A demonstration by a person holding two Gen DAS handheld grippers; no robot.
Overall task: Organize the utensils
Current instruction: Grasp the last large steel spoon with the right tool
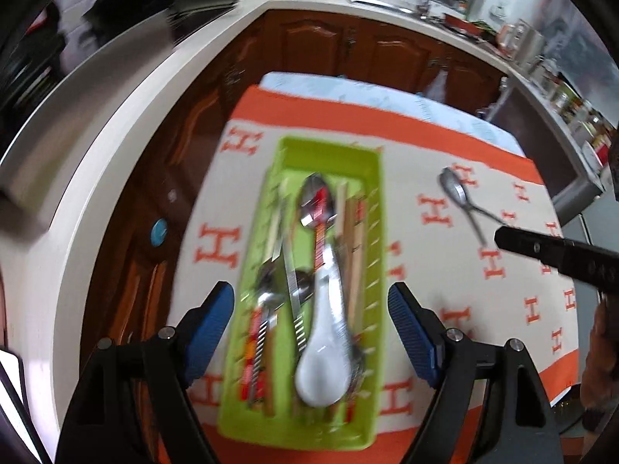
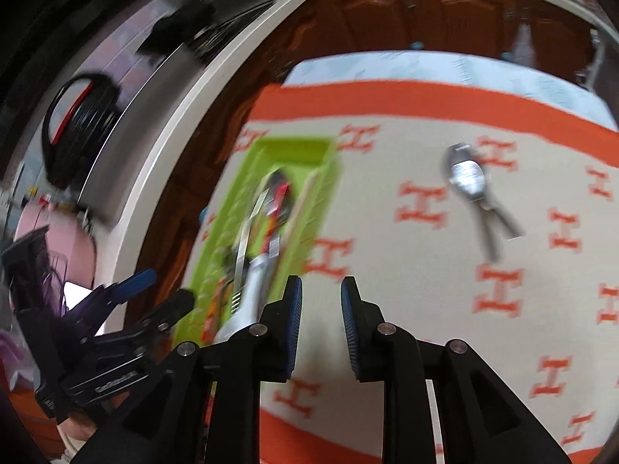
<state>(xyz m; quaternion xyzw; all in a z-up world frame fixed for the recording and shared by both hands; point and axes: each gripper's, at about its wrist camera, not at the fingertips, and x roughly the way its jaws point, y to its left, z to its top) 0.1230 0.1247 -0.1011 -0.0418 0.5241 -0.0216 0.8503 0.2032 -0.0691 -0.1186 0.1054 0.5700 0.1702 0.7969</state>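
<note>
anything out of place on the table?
Yes: two metal spoons lie loose and crossed on the orange-and-cream cloth, right of the green tray, where the other utensils already sit. Nothing looks spilled or damaged.

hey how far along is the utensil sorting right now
Mostly done: the green tray already holds the white spoon, chopsticks and other cutlery. Nothing is in hand; the left tongs and right tongs are both empty. Left: two metal spoons still on the cloth.
</note>
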